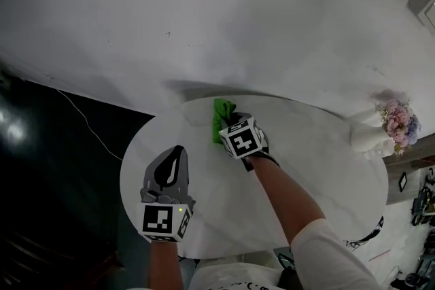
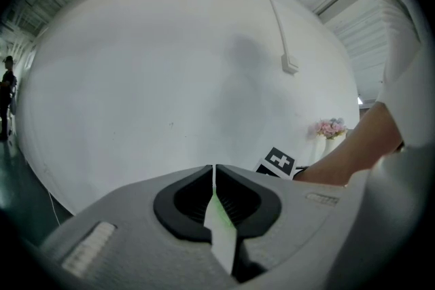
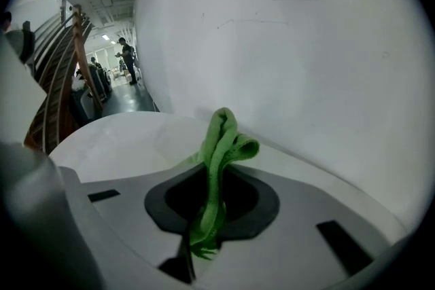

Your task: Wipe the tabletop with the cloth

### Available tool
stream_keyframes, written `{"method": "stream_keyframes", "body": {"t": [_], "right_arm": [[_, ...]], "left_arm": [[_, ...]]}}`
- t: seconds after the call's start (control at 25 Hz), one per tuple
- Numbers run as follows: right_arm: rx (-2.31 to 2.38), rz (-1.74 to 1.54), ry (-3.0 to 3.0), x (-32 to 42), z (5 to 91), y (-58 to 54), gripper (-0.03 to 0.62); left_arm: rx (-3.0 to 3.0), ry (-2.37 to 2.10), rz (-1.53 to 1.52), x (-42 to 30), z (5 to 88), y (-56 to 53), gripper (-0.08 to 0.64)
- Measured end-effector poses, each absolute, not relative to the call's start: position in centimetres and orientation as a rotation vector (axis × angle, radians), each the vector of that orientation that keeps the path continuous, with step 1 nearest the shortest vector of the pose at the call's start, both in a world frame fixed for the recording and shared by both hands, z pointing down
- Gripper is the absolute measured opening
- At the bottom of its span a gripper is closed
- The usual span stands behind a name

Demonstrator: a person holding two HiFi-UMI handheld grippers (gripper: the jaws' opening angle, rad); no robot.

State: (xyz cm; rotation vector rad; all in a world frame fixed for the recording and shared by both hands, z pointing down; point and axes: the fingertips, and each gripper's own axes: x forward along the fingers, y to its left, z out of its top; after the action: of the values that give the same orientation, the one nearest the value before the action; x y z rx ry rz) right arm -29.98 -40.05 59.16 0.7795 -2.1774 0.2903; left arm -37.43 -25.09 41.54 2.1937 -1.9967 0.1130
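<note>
So the right gripper [image 1: 230, 122] is out near the far side of the round white tabletop [image 1: 326, 173], pretty close to the plain white wall [image 1: 204, 24]. It has the bright green cloth [image 1: 221, 115] pinched in its jaws. In the right gripper view the two jaws are clamped together on a bunched-up fold of it. A twisted loop of the fabric pokes up past the tips, and a frayed bit hangs back between the pads.

From the head view the rest of the cloth lies on the table just ahead and to the left of that gripper, stretching toward the wall side. I think it's flat against the surface there, but the gripper covers part of it, so I can't really swear to that.

The left gripper [image 1: 178, 151] is nearer the person on the left part of the table, well apart from the cloth. Its jaws are closed tip to tip with only a thin slit showing between them, and there's nothing in them.

Other stuff: a white vase of pink and purple flowers [image 1: 384, 127] sits at the right edge of the table. There's a dark glossy floor [image 1: 47, 180] off to the left, with a thin white cable [image 1: 85, 120] running across it. The right arm is bare up to a white sleeve [image 1: 326, 244].
</note>
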Motion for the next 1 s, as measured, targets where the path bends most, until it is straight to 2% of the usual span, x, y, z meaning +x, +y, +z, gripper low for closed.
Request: {"method": "stream_keyframes", "body": {"t": [1.0], "right_arm": [[0.802, 0.269, -2.135, -19.2, 59.4, -42.0, 0.046]], "left_arm": [[2.182, -2.031, 0.145, -28.7, 40.7, -25.9, 0.025]]}}
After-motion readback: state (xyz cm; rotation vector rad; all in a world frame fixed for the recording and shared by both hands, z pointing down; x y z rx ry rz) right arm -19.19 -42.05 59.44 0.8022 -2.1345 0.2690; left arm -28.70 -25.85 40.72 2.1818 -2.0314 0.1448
